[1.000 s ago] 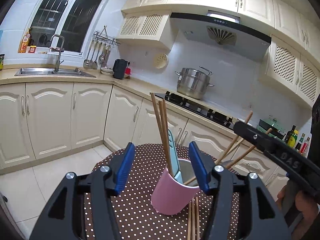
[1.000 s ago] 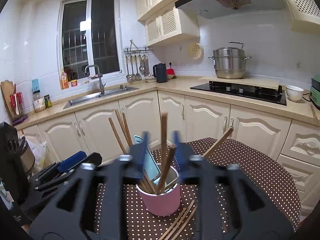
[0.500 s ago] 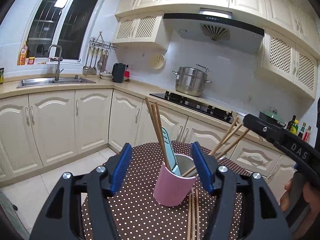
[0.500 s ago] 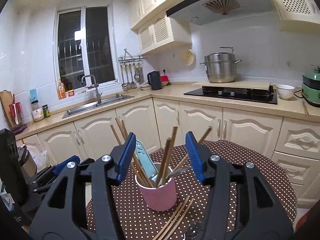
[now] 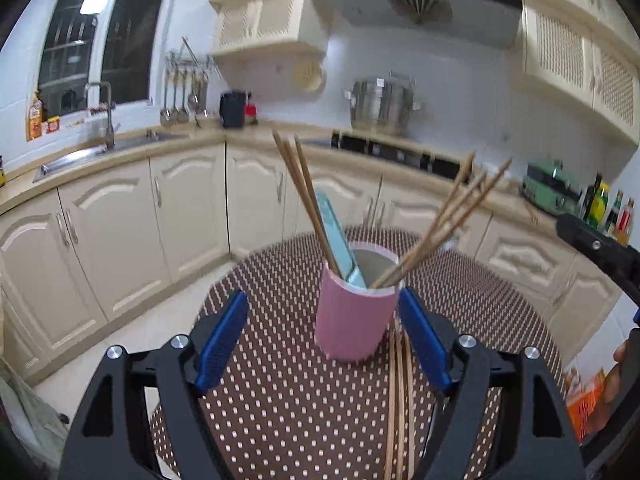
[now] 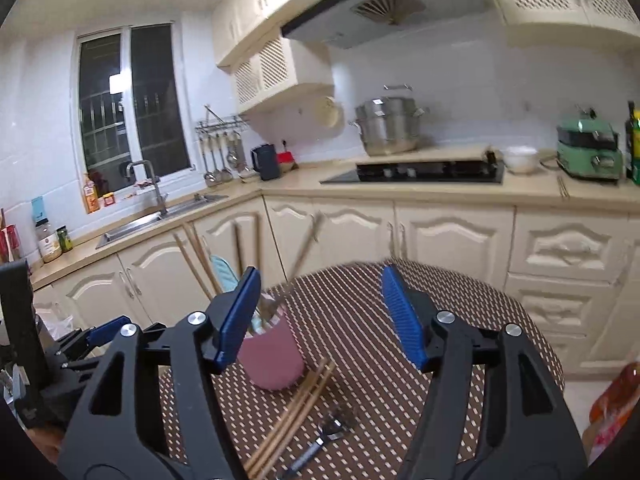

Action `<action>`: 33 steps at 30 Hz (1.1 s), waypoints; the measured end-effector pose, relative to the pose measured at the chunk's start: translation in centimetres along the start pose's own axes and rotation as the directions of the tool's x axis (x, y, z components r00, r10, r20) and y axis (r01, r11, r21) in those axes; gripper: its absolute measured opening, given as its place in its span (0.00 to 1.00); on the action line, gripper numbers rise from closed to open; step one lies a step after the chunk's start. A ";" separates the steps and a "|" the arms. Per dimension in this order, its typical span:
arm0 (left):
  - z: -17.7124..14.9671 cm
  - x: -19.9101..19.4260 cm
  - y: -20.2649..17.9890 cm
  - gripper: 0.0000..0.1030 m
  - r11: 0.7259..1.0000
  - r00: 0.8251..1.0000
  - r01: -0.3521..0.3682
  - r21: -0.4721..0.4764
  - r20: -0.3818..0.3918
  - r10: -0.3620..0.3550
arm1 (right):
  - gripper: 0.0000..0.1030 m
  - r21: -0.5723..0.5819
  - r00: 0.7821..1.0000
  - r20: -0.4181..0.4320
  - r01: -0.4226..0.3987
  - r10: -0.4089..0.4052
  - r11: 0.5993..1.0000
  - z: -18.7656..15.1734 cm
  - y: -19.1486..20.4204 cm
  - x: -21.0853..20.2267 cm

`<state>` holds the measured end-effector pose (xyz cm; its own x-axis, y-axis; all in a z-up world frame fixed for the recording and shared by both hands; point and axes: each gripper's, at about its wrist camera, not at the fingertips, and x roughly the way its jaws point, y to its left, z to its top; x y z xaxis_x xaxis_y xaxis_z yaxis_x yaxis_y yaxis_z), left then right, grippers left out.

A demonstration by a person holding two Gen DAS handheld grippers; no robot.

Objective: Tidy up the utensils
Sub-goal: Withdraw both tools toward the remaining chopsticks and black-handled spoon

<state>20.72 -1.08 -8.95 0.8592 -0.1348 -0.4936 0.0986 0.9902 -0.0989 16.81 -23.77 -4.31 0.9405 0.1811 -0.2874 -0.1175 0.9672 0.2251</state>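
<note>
Two hand-held grippers face a round dotted table. The left gripper and the right gripper both have jaws that have just been opening, pads apart and gripping nothing. Loose chopsticks and what may be a fork, blurred, lie nearest. A pink cup of upright chopsticks stands mid-table. Cream cabinets lie beyond.
</note>
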 end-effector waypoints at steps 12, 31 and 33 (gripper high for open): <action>-5.2 7.0 -1.8 0.74 0.993 0.929 0.071 0.094 -0.370 -0.031 | 0.65 0.083 0.969 -0.241 0.074 -0.053 0.994 -7.4 -4.5 2.2; -7.6 11.8 -6.2 0.74 0.944 0.889 0.067 0.323 -0.450 0.091 | 0.67 0.212 0.924 -0.381 0.064 0.022 0.975 -12.2 -6.8 5.5; -7.3 12.2 -6.4 0.74 0.944 0.883 0.060 0.324 -0.459 0.101 | 0.67 0.224 0.921 -0.388 0.063 0.029 0.973 -12.4 -7.0 5.8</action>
<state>26.90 -9.33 -20.68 0.5383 -0.0358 -0.8420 0.3072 0.9387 0.1566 19.15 -27.30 -19.09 0.7392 0.2642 -0.6196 0.0168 0.9123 0.4091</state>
